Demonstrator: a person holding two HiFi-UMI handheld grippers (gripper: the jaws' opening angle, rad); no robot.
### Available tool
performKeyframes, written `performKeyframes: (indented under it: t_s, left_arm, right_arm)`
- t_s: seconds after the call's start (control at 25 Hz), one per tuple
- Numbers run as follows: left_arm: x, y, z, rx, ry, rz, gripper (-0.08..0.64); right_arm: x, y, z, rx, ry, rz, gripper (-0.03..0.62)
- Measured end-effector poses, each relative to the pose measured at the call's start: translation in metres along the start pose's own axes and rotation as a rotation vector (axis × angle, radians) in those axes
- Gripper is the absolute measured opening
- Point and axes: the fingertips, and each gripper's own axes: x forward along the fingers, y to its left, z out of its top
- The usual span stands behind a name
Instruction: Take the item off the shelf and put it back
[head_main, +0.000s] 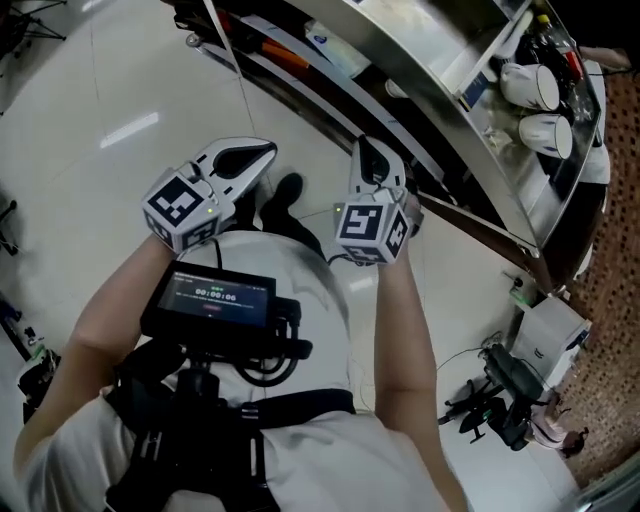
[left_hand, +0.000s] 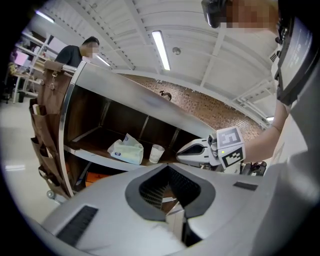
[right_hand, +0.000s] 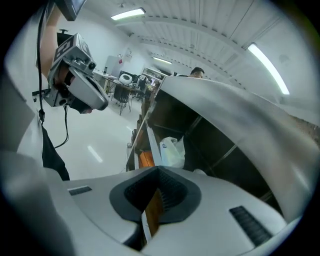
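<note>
A white soft tissue pack (left_hand: 125, 150) lies on the dark middle board of a metal shelf (left_hand: 125, 92), with a white paper cup (left_hand: 156, 153) just right of it. The right gripper view shows the same pack (right_hand: 172, 152). Both grippers are held in front of the person's chest, short of the shelf. My left gripper (head_main: 262, 152) is shut with nothing in it, and its jaws (left_hand: 169, 182) meet. My right gripper (head_main: 366, 148) is also shut and empty, its pads closed together (right_hand: 157, 190). Each gripper shows in the other's view: the right one (left_hand: 200, 150), the left one (right_hand: 85, 92).
The shelf's curved steel top (head_main: 455, 120) runs diagonally across the upper right. Two white cups (head_main: 532, 86) stand at its far end. An orange box (right_hand: 145, 159) sits on a lower board. A brown hanging organiser (left_hand: 47, 130) covers the shelf's end. Cables and gear (head_main: 495, 395) lie on the floor.
</note>
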Motion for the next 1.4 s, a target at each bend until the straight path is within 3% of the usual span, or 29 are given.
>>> performKeyframes:
  t_s: [0.08, 0.16, 0.32, 0.44, 0.6, 0.92, 1.12, 1.4]
  left_arm:
    - [0.002, 0.000, -0.001, -0.008, -0.002, 0.003, 0.002]
    - [0.002, 0.002, -0.003, -0.013, 0.002, 0.008, 0.002]
    - [0.001, 0.005, -0.011, -0.024, -0.006, 0.022, 0.002]
    - [0.000, 0.003, -0.009, -0.024, -0.006, 0.030, 0.002]
    - [-0.007, 0.000, -0.006, -0.030, 0.000, 0.047, 0.002]
    - [-0.021, 0.007, -0.016, -0.035, -0.001, 0.097, 0.002]
    - [-0.027, 0.010, -0.013, -0.036, -0.011, 0.121, 0.002]
    - [-0.026, 0.011, -0.011, -0.045, -0.012, 0.128, 0.002]
  right_arm:
    - [0.011, -0.006, -0.008, 0.006, 0.020, 0.020, 0.014]
    - [0.023, -0.013, -0.018, -0.017, 0.061, 0.034, 0.071]
    - [0.045, -0.033, -0.036, -0.218, 0.153, -0.016, 0.072]
    - [0.062, -0.051, -0.052, -0.335, 0.239, -0.052, 0.123]
    - [0.080, -0.071, -0.068, -0.357, 0.331, -0.081, 0.149]
    - [0.100, -0.094, -0.078, -0.421, 0.392, -0.157, 0.156]
    - [0.112, -0.094, -0.082, -0.462, 0.410, -0.133, 0.153]
    - [0.115, -0.095, -0.080, -0.478, 0.397, -0.137, 0.078]
